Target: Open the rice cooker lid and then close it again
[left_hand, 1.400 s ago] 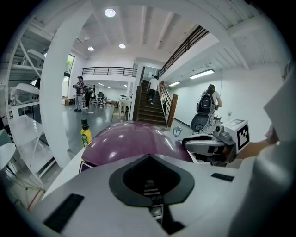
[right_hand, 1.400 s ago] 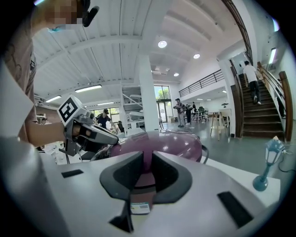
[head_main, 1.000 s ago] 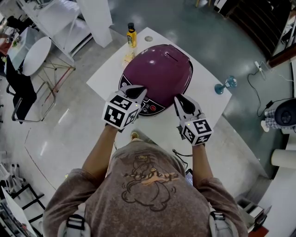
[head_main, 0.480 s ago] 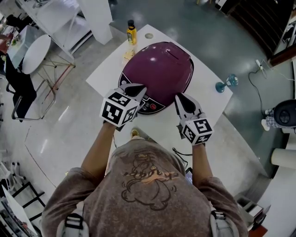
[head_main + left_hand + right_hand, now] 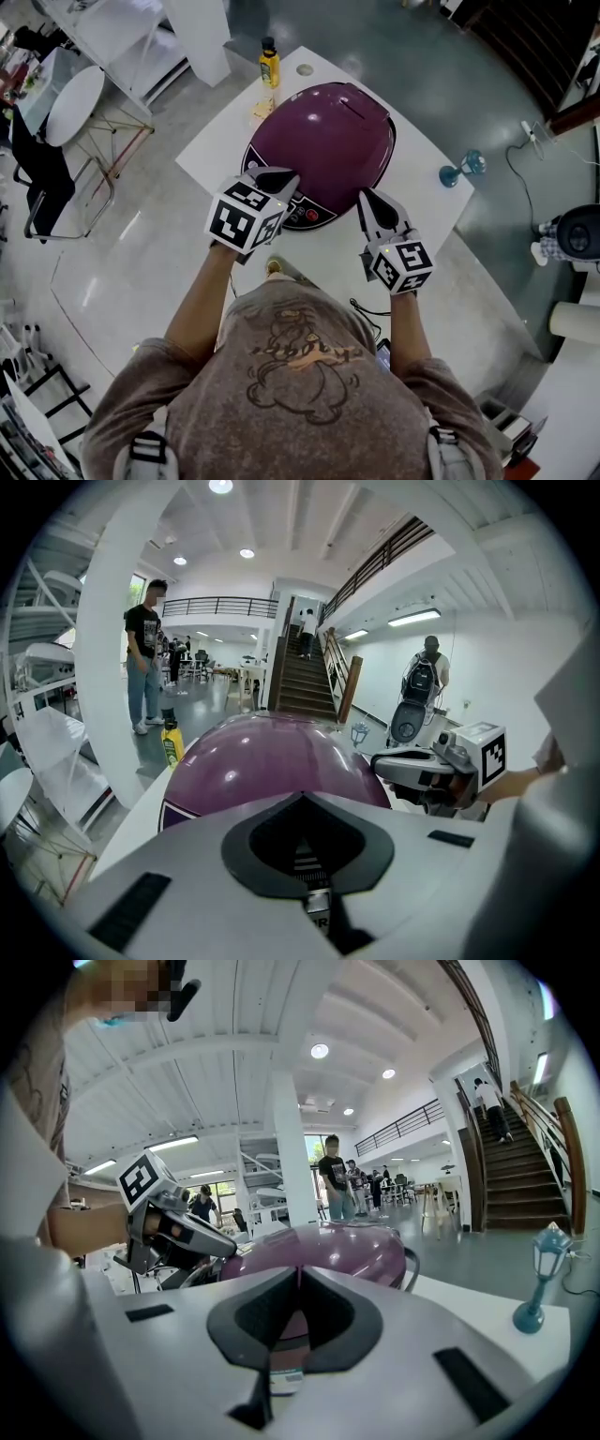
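Note:
The purple rice cooker (image 5: 323, 141) stands on the white table (image 5: 220, 141) with its domed lid down. Its control panel (image 5: 305, 217) faces me. My left gripper (image 5: 281, 176) rests at the lid's front left edge, jaws shut with nothing between them. It points over the dome (image 5: 272, 761) in the left gripper view (image 5: 302, 797). My right gripper (image 5: 366, 195) is beside the cooker's front right; its jaws are closing, tips meeting, nothing held (image 5: 300, 1269). The cooker (image 5: 328, 1246) lies just ahead of it. Each gripper view shows the other gripper, the right one (image 5: 380, 761) and the left one (image 5: 225, 1244).
A yellow bottle (image 5: 269, 67) stands at the table's far corner, near a small round disc (image 5: 301, 69). A blue lamp-shaped ornament (image 5: 459, 171) is at the right edge. Chairs and a round table (image 5: 70, 112) stand left. People walk in the hall behind.
The right gripper's jaws have drawn together a little. Both hands stay at the cooker's front, and the lid stays down.

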`<state>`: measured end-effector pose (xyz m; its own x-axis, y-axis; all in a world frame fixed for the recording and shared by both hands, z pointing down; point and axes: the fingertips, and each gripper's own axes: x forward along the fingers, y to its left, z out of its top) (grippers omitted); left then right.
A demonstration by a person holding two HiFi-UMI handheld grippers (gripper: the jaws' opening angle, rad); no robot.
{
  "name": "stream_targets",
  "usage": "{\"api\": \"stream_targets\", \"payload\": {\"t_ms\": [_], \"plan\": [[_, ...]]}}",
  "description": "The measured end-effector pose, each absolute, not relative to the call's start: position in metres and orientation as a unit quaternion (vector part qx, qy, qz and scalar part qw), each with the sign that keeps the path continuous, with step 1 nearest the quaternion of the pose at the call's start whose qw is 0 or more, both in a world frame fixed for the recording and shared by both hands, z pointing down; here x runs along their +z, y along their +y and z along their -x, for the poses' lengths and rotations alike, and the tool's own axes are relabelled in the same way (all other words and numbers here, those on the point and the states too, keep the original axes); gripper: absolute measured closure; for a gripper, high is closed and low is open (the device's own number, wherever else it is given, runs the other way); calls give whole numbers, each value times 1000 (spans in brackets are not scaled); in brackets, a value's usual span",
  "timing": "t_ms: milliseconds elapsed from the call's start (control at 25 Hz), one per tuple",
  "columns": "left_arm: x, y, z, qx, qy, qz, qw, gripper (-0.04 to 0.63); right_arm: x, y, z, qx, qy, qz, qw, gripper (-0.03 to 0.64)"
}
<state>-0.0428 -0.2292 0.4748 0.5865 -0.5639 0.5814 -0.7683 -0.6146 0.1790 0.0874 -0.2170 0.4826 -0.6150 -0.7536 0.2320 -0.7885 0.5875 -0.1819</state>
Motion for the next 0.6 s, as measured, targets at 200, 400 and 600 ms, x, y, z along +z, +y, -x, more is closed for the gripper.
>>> {"api": "stream_targets", "payload": {"t_ms": [200,400,600], "plan": [[475,-228,44,233,-383,-868,213,577,484,-216,-86,139,-887,-436,63,627],[475,-228,46,216,-386,-866,234,575,485,-216,-86,148,-884,-439,56,630],[475,-230,46,211,-400,-860,237,575,484,-218,-88,155,-886,-434,60,629]]}}
